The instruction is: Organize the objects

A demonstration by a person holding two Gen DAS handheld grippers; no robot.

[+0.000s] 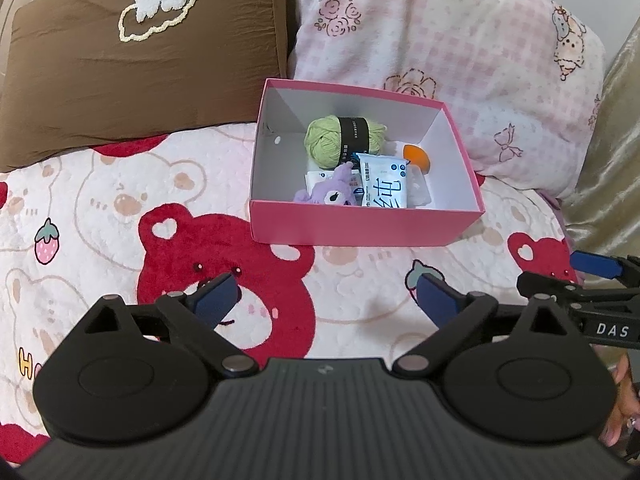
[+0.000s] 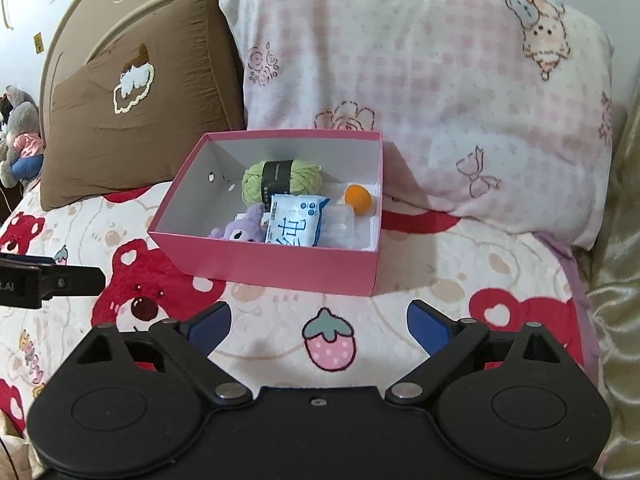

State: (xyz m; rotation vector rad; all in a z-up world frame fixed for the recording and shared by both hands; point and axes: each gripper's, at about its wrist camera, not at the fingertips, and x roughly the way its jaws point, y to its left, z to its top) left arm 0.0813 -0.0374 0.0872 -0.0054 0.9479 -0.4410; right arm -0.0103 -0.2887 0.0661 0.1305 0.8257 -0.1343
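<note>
A pink cardboard box (image 1: pixel 360 226) (image 2: pixel 280 266) sits on the bed in front of both grippers. Inside lie a green yarn ball (image 1: pixel 326 140) (image 2: pixel 256 180), a purple plush toy (image 1: pixel 330 194) (image 2: pixel 240 230), a white and blue packet (image 1: pixel 384 184) (image 2: pixel 294 222), an orange ball (image 1: pixel 416 156) (image 2: pixel 357 197) and a clear wrapper (image 2: pixel 340 226). My left gripper (image 1: pixel 326 300) hovers open over the bear blanket, short of the box, with nothing between its fingers. My right gripper (image 2: pixel 318 322) also stands open and empty, short of the box. Part of it shows at the left wrist view's right edge (image 1: pixel 592 276).
The bed carries a white blanket with red bears and strawberries (image 1: pixel 100 220) (image 2: pixel 460 280). A brown pillow (image 1: pixel 140 72) (image 2: pixel 140 128) and a pink checked pillow (image 1: pixel 460 60) (image 2: pixel 440 92) lean behind the box. Gold fabric (image 2: pixel 616 280) lies right; plush toys (image 2: pixel 20 136) sit far left.
</note>
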